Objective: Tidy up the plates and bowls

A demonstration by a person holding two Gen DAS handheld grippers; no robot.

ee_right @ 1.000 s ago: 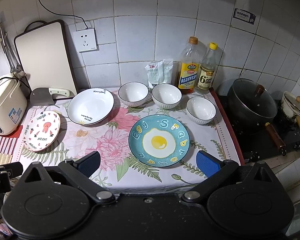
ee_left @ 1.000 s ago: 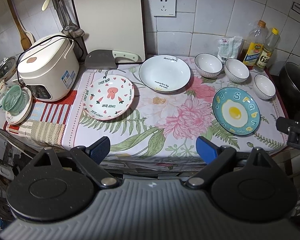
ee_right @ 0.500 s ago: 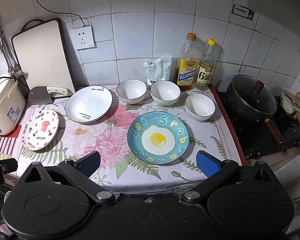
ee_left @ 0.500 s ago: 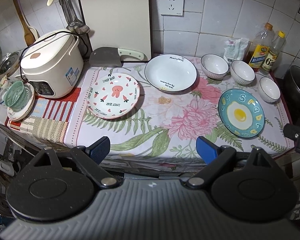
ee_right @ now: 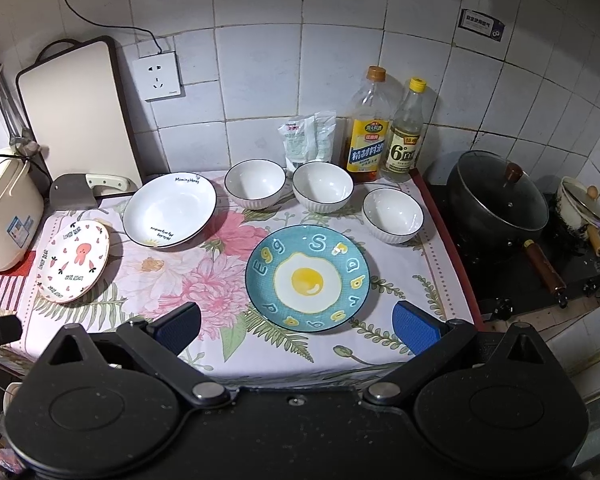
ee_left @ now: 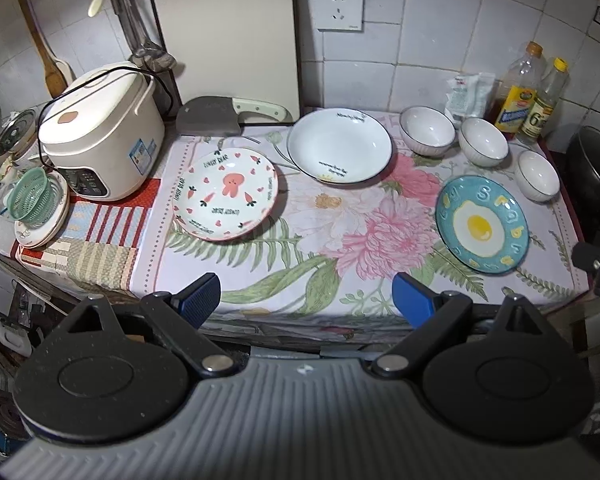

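1. The left gripper point(ee_left: 306, 298) hangs in front of the near edge of the desk point(ee_left: 340, 216), its blue-padded fingers point(ee_left: 198, 294) spread wide with nothing between them.
2. The right gripper point(ee_right: 296, 328) sits over the near edge as well, fingers point(ee_right: 414, 326) wide apart and empty, with the blue egg plate point(ee_right: 308, 278) just beyond them.
3. The desk is covered by a flowered cloth point(ee_right: 204, 280), and every dish lies on it apart from the others.
4. The pink rabbit plate point(ee_left: 226, 194) lies on the left part of the cloth, near the rice cooker point(ee_left: 100, 132).
5. The large white plate point(ee_left: 340, 150) sits behind and to the right of it, toward the wall.
6. Three white bowls stand in a loose row at the back right: the first bowl point(ee_right: 255, 184), the second bowl point(ee_right: 323, 187) close beside it, and the third bowl point(ee_right: 393, 215) a little nearer and to the right.
7. Two bottles point(ee_right: 370, 136) stand against the tiles behind the bowls.
8. A cleaver point(ee_left: 220, 114) lies at the foot of a cutting board point(ee_left: 226, 32) that leans on the wall.
9. A black lidded pot point(ee_right: 498, 200) sits on the stove to the right of the desk.
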